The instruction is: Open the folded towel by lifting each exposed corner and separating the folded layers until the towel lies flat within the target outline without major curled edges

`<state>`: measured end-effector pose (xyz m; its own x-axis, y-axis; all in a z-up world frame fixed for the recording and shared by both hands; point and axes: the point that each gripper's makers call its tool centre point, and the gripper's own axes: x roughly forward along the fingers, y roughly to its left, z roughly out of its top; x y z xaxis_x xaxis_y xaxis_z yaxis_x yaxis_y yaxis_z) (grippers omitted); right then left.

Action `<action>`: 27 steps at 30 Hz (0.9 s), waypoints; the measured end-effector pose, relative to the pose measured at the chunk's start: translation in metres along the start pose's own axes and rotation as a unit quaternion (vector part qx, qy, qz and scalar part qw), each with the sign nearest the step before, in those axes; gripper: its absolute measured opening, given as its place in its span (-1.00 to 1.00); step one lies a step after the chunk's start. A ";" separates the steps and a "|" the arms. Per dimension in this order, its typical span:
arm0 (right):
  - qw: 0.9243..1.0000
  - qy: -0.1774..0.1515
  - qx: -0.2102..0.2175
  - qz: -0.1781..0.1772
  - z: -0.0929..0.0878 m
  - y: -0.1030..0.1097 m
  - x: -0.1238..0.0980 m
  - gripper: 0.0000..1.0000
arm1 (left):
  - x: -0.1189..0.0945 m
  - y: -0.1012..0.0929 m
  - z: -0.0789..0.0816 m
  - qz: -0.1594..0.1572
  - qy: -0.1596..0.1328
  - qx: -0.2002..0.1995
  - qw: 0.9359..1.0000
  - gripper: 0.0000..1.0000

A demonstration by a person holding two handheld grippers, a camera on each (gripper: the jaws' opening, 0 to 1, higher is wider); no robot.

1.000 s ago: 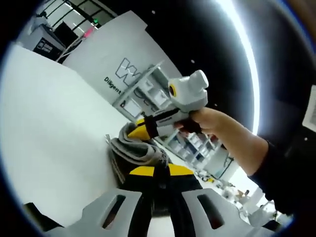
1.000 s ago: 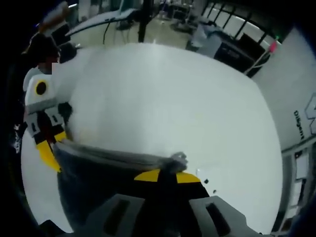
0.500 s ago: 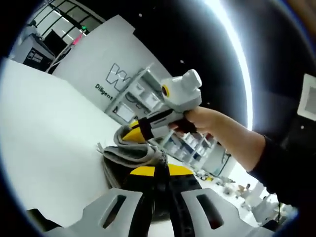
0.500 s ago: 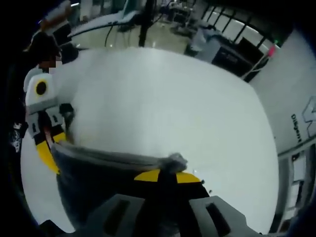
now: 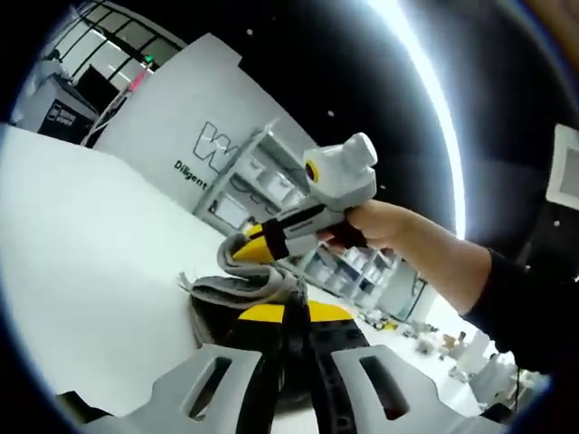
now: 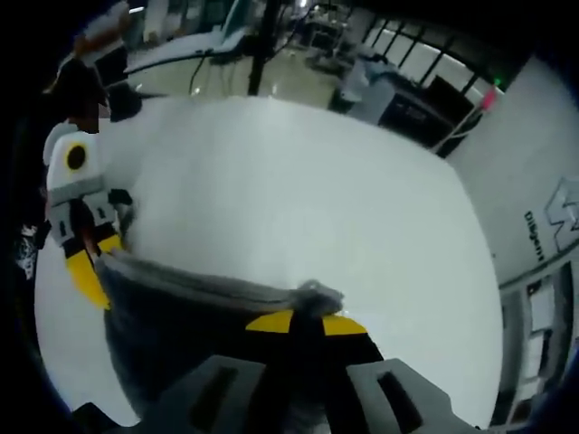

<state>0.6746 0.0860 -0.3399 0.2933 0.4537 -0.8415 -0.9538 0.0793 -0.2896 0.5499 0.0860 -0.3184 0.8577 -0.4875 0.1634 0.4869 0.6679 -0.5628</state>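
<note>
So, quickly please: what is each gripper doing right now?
Left gripper: shut on the towel edge.
Right gripper: shut on the towel's other corner, lifted above the table.

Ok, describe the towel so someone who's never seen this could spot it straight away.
Start from the big white table. Above it, between the two tongs, hangs a grey towel, its top edge stretched from the left tongs to the right tongs. It is the only soft, dark cloth there.
</note>
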 end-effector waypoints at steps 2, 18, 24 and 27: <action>1.000 -0.003 0.000 0.000 0.002 0.000 -0.003 -0.93 | 0.001 -0.005 0.003 -0.007 -0.005 0.005 1.000 -0.92; 1.000 -0.011 -0.013 -0.008 -0.002 0.004 -0.011 -0.93 | 0.012 -0.016 0.004 -0.013 0.011 0.053 0.998 -0.94; 1.000 -0.014 -0.013 -0.011 0.000 0.004 -0.013 -0.93 | 0.008 -0.030 0.001 -0.012 0.015 0.053 0.998 -0.94; 1.000 -0.016 -0.014 -0.010 -0.001 0.006 -0.014 -0.93 | 0.007 -0.035 0.000 -0.014 0.019 0.056 0.998 -0.94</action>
<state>0.6652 0.0791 -0.3301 0.3104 0.4799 -0.8206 -0.9454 0.0651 -0.3195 0.5386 0.0593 -0.2976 0.8379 -0.5261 0.1453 0.5273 0.7117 -0.4642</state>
